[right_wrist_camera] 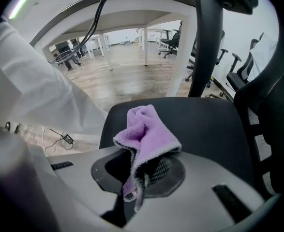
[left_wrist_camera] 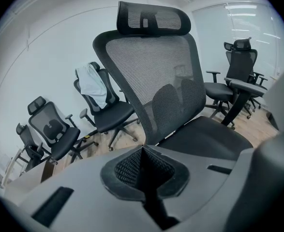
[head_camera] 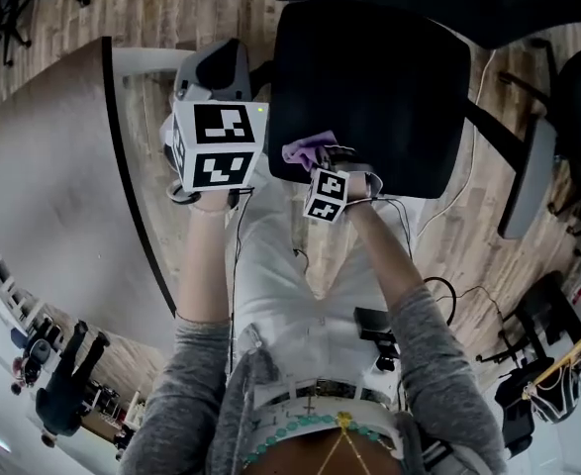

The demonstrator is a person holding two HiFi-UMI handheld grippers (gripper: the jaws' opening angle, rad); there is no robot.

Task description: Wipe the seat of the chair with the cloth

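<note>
Since my right gripper (right_wrist_camera: 141, 170) has its jaws pinched shut on the purple microfibre cloth (right_wrist_camera: 149, 132), which bunches up over the front edge of the black office chair seat (right_wrist_camera: 204, 124), I judge wiping is about to begin; I cannot tell whether the cloth touches yet. I should lower until the loose fold presses flat, then sweep in overlapping strokes towards the back. My left gripper (left_wrist_camera: 144, 173), jaws together on nothing, faces the mesh backrest (left_wrist_camera: 156, 81) and should hold clear.
</note>
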